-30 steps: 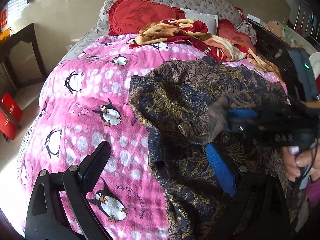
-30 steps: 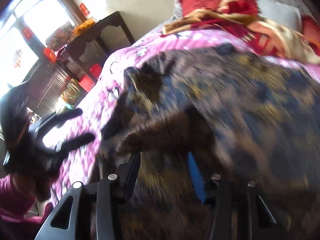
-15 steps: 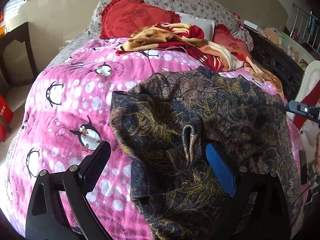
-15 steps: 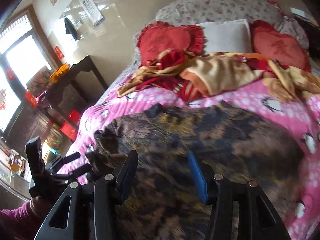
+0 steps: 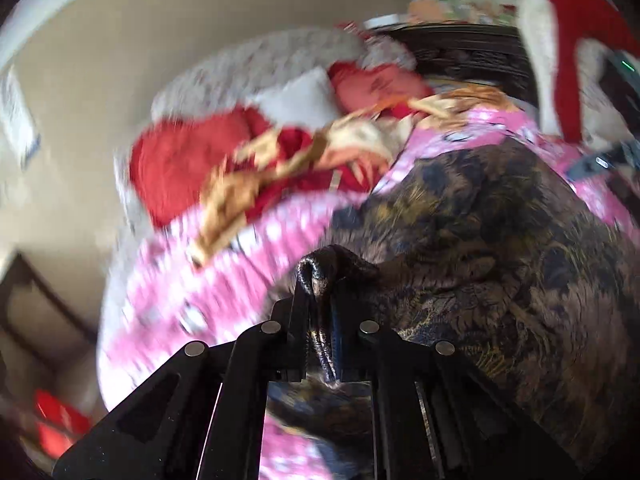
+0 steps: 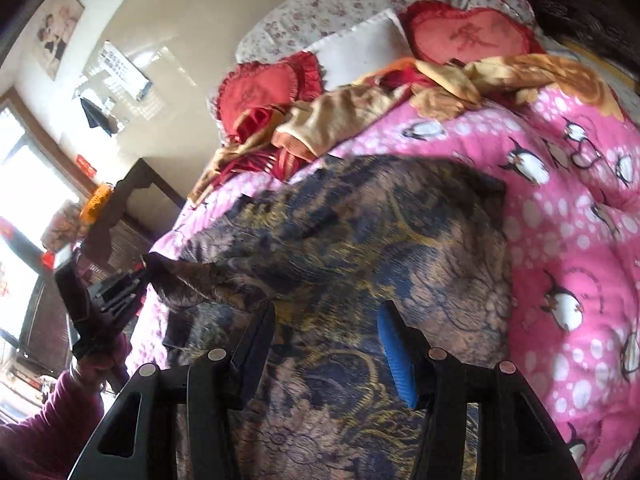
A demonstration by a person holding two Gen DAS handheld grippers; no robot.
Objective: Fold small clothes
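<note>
- My left gripper: fingers pinched together on a fold of garment, tilted.
- My right gripper: fingers spread wide, holding nothing, hovering above the cloth.

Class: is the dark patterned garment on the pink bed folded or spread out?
Mostly spread: the dark gold-patterned garment lies flat over the pink penguin blanket, with only one edge pinched up by the left gripper.

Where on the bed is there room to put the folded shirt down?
Free: the pink penguin blanket to the right of the dark patterned garment, below the crumpled red and gold blanket. Crowded: the head of the bed, with that blanket and the red heart cushions, and the middle, under the garment.
</note>
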